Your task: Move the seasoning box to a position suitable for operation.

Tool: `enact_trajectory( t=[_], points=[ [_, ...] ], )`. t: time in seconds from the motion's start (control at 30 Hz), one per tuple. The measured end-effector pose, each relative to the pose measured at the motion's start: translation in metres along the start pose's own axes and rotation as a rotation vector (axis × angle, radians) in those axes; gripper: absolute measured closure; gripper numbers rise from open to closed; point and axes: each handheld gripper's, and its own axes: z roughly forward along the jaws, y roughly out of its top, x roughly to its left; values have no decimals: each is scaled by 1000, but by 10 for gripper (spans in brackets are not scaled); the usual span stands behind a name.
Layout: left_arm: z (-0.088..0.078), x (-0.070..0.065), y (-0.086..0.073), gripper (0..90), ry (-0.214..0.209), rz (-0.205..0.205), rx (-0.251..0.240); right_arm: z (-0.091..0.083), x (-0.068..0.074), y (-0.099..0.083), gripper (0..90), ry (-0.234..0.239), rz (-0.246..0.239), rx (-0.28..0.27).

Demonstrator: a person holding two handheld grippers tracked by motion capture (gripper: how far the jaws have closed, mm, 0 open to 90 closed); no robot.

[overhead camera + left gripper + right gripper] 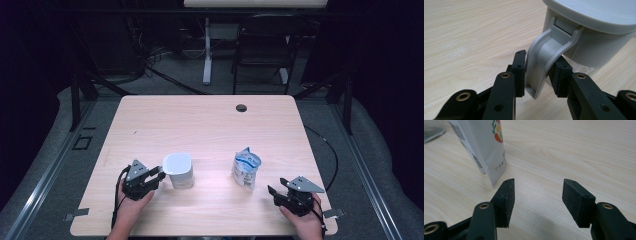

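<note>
Woodgrain table (210,125), curved plastic jug handle (544,62)

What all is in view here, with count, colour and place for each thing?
jug: one, white, table's near left, its handle between the left claw's pads
pouch: one, white and blue, standing at the table's near right
table: one, light wood, centre
chair: one, black, on the floor beyond the table
left claw: one, black, at the jug's handle, pads touching it
right claw: one, black, open, near the pouch but apart from it
hands: two, at the table's near edge
</note>
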Motion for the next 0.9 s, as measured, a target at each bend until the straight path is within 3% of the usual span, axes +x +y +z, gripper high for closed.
enact_trajectory(
  t=[0.3, 0.9],
  points=[
    [-1, -4, 1, 705, 28, 42, 13, 0, -1, 0, 433, -7, -2, 4],
    [-2, -6, 0, 710, 35, 52, 11, -2, 0, 0, 433, -1, -1, -1]
  ],
)
